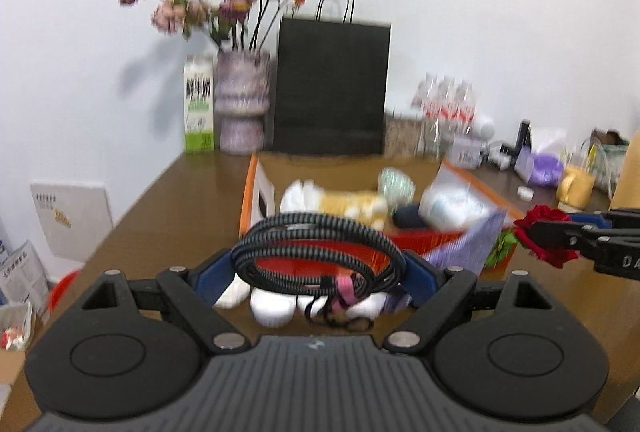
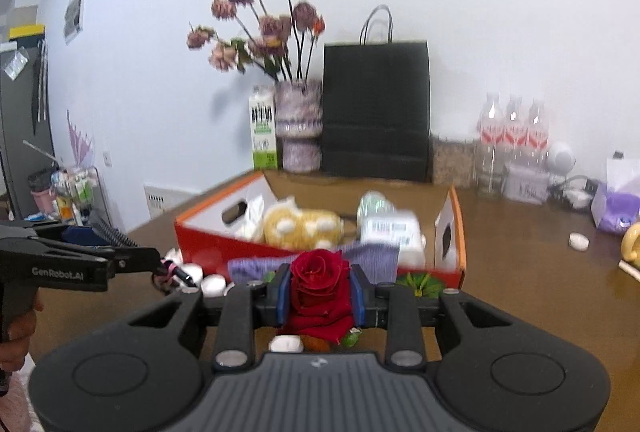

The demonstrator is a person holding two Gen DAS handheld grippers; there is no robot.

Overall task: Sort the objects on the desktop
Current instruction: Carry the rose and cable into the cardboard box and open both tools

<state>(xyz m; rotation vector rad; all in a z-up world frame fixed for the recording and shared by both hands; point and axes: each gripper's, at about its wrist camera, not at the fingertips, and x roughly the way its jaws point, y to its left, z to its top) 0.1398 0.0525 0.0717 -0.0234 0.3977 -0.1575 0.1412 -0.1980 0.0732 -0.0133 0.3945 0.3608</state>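
1. Left wrist view: the left hand-held gripper (image 1: 318,272) stands wide, its blue pads pressed on either side of a coiled black-and-grey cable (image 1: 316,252), which it holds clear above the table (image 1: 168,199), tilted slightly downward.
2. Pink tie (image 1: 346,290) binds the coil at its near side.
3. Right wrist view: the right hand-held gripper (image 2: 320,294) is nearly closed, clamped on a red rose (image 2: 318,282) and angled a little below level; the bloom sits upright between the blue pads.
4. Both grippers hover over the table's near edge, side by side, facing an orange cardboard box (image 2: 208,248) in the middle of the table.
5. A person's hand (image 2: 18,328) grips the left tool's handle at the left edge of the right wrist view.
6. Behind the box, along the table's far edge, stand a vase of dried flowers (image 2: 298,127) and a black paper bag (image 2: 376,111).
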